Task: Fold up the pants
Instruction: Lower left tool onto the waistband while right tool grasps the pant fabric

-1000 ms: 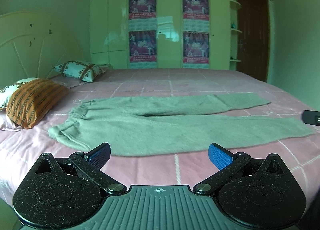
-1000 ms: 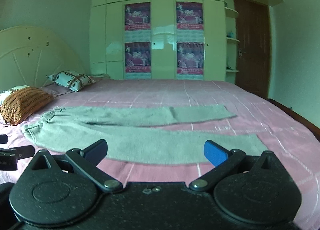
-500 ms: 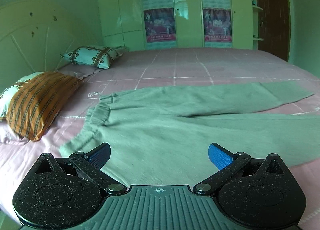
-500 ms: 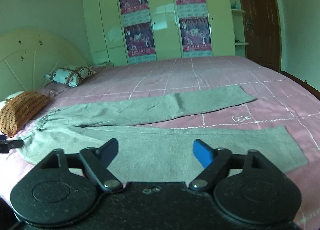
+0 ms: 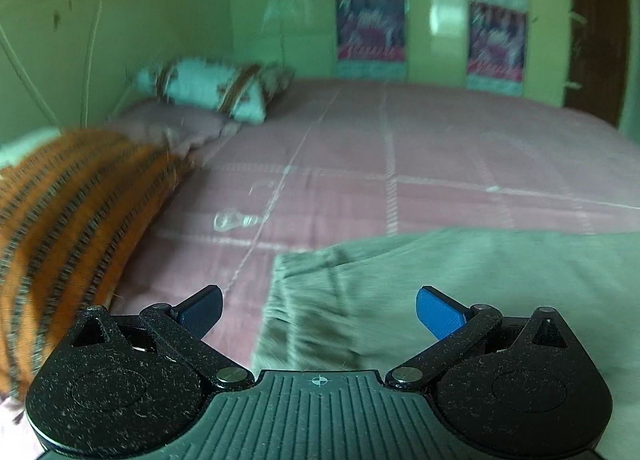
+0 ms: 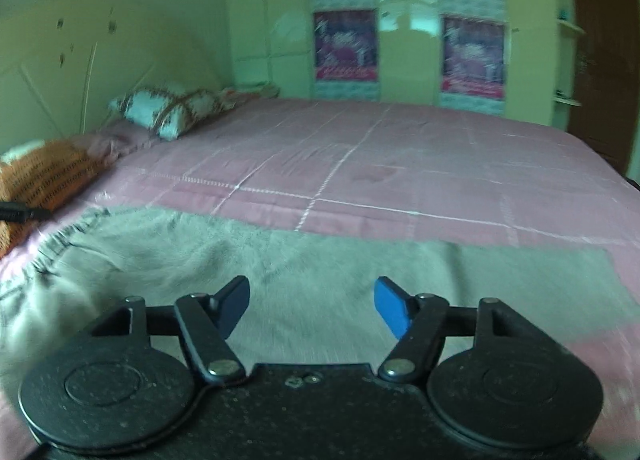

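**Both claws came close to the pants**

Both claws had moved in much nearer to the bed since the picture a second before. Then, the whole grey pants (image 5: 480, 284) showed from end to end. Now only the part by the waistband filled the bottom of the left wrist view, and the pictures were blurry.

The pants lay flat on the pink bed cover (image 5: 400, 148). The gathered waistband (image 5: 296, 300) sat right in front of the left claw (image 5: 319, 310), between its two blue tips. The left claw was wide apart and gripped nothing.

The right claw (image 6: 311, 306) hung over the middle of the pants (image 6: 320, 260). Its jaws were closing, narrower than a second before, but they had not pinched the cloth. Only flat grey cloth showed in the gap between them.

An orange striped pillow (image 5: 68, 228) lay on the bed to the left of the waistband, near it but not touching. A pale patterned pillow (image 5: 204, 88) lay farther back by the headboard (image 5: 60, 40). Tall cupboard doors (image 6: 408, 20) with pink posters (image 6: 346, 44) stood behind the bed.
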